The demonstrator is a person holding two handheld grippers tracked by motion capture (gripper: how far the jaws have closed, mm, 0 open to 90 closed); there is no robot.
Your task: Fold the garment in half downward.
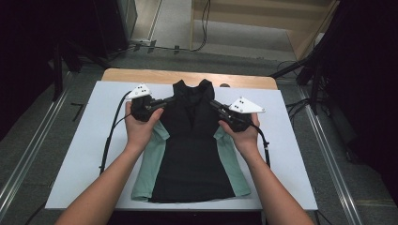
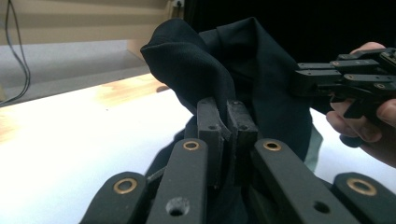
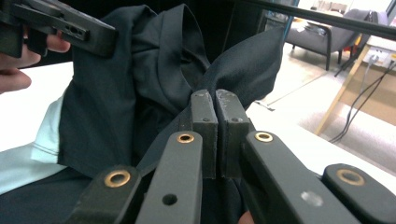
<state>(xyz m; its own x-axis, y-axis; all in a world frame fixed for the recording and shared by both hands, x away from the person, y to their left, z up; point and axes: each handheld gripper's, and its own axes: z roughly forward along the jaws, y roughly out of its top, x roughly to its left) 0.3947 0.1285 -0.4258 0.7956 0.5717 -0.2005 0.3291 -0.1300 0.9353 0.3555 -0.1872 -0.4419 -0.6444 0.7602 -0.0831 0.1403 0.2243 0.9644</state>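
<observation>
The left gripper (image 2: 227,122) is clamped shut on the black cloth of the shirt (image 1: 193,154), with a fold pinched between its pads (image 2: 209,120) and bunched up above them in the left gripper view. Same deal on the other side: the right gripper (image 3: 215,122) is closed tight on black cloth too, and the fabric is seen rising in a peak behind its jaws. In the high view the left gripper (image 1: 170,100) is held at the shirt's left shoulder and the right gripper (image 1: 212,103) at the right shoulder, both angled inward toward the collar (image 1: 192,87), which is propped up a bit between them. Each gripper is wrapped by a hand, the left hand (image 1: 140,123) and the right hand (image 1: 244,132), with forearms coming in from the bottom edge. A grey plate is carried on top of each gripper, and a black cable (image 1: 109,140) is trailed from the left one down across the board. The shirt is laid flat lower down, black through the middle with mint green panels (image 1: 150,164) down both sides, and its hem is set near the front edge of the white board (image 1: 291,154). The board is placed on a wooden table (image 1: 141,75), of which a strip is left visible at the far edge. In the right gripper view a green sleeve edge (image 3: 44,135) is seen resting on the white surface, just beside the black cloth.
</observation>
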